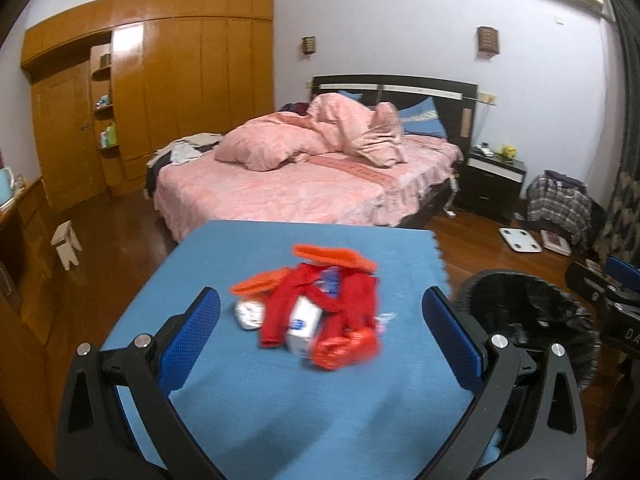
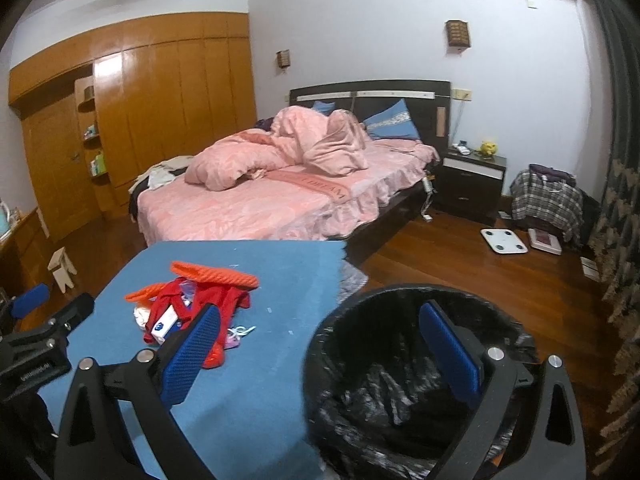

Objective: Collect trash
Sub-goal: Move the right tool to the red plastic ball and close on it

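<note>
Across the upper middle of both frames I see a bed (image 1: pixel 304 184) under a rumpled pink duvet (image 1: pixel 308 136); a wooden wardrobe (image 1: pixel 160 80) fills the upper left; a dark nightstand (image 2: pixel 468 184) and a white scale (image 2: pixel 503 241) on the floor sit at the right. In the lower centre of the left view lies the trash pile (image 1: pixel 316 312), red and orange wrappers around a small white box (image 1: pixel 305 330), on the blue counter (image 1: pixel 248 400); the pile is blurred. A black-lined bin (image 2: pixel 400 380) stands just beside the counter's right edge. My left hand-held gripper (image 1: pixel 320 320) is spread wide, its blue fingers (image 1: pixel 192 332) framing the pile, gripping nothing. My right hand-held gripper (image 2: pixel 320 344) is equally wide apart and empty, one finger in front of the pile, the other in front of the bin's mouth.
</note>
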Demonstrator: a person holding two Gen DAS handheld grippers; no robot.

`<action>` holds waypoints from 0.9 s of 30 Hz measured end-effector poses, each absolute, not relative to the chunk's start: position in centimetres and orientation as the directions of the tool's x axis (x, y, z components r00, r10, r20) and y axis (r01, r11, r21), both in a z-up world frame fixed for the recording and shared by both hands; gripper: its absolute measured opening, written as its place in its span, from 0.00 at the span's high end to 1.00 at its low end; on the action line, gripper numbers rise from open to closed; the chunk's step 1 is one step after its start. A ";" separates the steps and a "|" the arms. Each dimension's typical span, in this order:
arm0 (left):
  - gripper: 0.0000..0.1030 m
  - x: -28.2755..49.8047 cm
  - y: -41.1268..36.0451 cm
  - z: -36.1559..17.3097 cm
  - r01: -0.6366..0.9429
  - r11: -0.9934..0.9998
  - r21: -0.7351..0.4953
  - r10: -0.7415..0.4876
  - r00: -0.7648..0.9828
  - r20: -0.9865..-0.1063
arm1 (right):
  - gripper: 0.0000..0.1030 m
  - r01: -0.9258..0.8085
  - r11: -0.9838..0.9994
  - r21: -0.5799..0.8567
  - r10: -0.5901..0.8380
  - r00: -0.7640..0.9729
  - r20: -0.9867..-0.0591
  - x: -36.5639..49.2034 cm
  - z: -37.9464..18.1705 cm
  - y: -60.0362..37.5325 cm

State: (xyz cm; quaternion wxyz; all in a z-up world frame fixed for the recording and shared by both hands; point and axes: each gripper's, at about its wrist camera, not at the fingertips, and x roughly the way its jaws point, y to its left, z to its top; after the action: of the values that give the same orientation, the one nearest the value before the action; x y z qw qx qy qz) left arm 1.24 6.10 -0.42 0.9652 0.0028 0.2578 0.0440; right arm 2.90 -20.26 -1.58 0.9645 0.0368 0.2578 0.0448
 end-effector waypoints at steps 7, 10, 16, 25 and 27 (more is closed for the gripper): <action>0.05 3.7 11.0 -3.9 -0.143 0.987 0.077 0.162 0.835 -0.526 | 0.06 -0.121 0.989 0.089 0.149 0.864 -0.481 6.3 -5.4 -15.7; 0.05 4.6 12.8 -5.5 -0.158 0.984 0.083 0.178 0.827 -0.533 | 0.06 -0.137 0.986 0.099 0.169 0.856 -0.489 7.9 -7.8 -13.7; 0.05 6.5 15.0 -9.1 -0.157 0.985 0.073 0.172 0.816 -0.552 | 0.12 -0.194 0.978 0.077 0.204 0.807 -0.554 10.1 -12.3 -9.6; 0.05 7.4 17.6 -13.1 -0.187 0.980 0.075 0.193 0.764 -0.615 | 0.14 -0.270 0.960 0.068 0.253 0.747 -0.614 11.1 -14.8 -5.8; 0.05 7.5 18.0 -13.7 -0.194 0.978 0.082 0.203 0.757 -0.621 | 0.14 -0.280 0.958 0.068 0.260 0.739 -0.622 11.1 -15.1 -5.2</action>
State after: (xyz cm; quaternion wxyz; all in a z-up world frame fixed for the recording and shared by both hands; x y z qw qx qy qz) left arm 7.51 18.01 -13.67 0.9373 0.0064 0.3320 0.1058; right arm 11.10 -5.23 -15.15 0.9324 -0.0151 0.3310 0.1445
